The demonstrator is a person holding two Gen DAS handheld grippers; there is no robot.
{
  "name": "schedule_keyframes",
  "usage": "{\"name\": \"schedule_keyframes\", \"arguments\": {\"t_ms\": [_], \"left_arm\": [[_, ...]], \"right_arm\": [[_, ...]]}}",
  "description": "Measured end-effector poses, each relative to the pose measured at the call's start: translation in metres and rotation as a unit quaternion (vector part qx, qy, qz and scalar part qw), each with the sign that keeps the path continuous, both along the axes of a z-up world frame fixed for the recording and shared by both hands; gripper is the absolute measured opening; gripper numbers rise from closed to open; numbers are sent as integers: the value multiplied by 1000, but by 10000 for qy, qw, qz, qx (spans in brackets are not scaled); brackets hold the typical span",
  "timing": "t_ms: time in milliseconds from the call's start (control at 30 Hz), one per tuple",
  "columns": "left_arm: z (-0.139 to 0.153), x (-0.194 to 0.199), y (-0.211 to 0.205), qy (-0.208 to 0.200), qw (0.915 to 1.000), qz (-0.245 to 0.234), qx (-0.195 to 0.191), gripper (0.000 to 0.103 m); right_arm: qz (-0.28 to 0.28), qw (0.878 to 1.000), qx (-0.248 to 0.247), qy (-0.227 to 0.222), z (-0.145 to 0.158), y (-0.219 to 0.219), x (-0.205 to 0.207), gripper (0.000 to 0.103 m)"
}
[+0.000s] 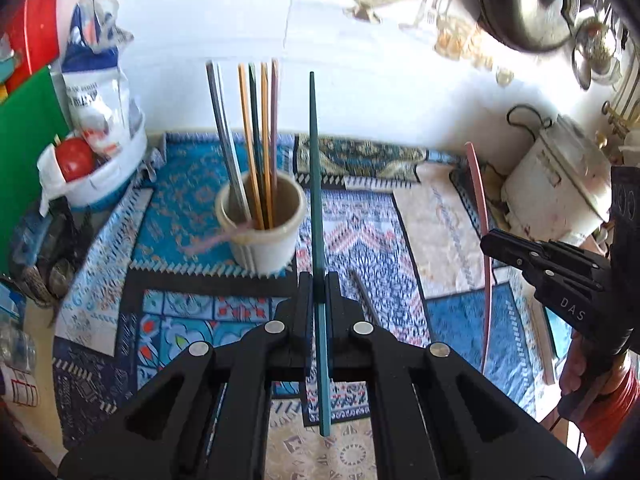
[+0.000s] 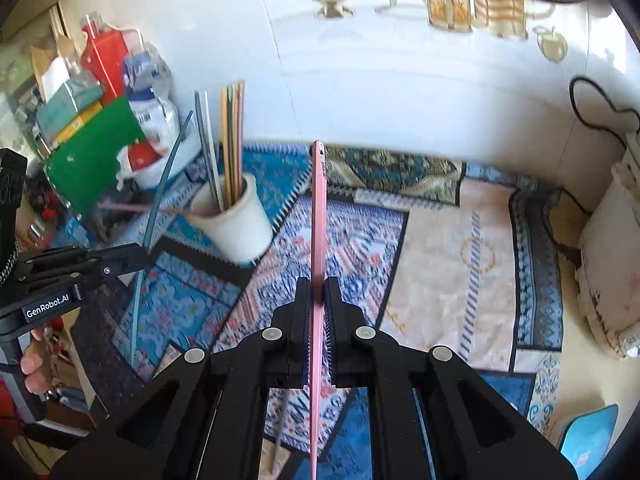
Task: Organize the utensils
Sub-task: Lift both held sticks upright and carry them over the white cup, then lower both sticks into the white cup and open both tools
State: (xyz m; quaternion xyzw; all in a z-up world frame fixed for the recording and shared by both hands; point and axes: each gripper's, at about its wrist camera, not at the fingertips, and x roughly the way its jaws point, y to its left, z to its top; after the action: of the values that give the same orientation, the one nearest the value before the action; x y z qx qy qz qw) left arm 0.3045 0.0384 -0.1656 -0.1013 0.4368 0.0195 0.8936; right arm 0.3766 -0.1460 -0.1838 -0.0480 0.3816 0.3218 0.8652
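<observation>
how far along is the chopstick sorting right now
Partly done. Several chopsticks already stand upright in the cream cup, and a pink one seems to lie tilted across its rim. In hand: the left gripper is shut on a teal chopstick, and the right gripper is shut on a pink chopstick; neither is in the cup yet. Left: a dark chopstick lies on the patterned cloth.

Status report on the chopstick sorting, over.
Left hand-held gripper shut on teal chopstick. Right hand-held gripper shut on pink chopstick. Cream cup already holds several sticks. Path looks unobstructed.
</observation>
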Motion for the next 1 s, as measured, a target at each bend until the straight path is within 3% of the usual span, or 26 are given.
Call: {"name": "schedule_keyframes", "arguments": {"t_ms": [467,700,1000], "left_arm": [[74,35,77,-1100,9931,372,157,3],[73,71,109,-1408,9897,273,38,3],[34,118,121,-1383,9902,-48,-175,3]], "right_arm": [[115,9925,864,-862,62,77,30,6],[36,9872,1091,-1161,70,120,47,6],[-268,9790,1132,-1672,57,162,65,6]]}}
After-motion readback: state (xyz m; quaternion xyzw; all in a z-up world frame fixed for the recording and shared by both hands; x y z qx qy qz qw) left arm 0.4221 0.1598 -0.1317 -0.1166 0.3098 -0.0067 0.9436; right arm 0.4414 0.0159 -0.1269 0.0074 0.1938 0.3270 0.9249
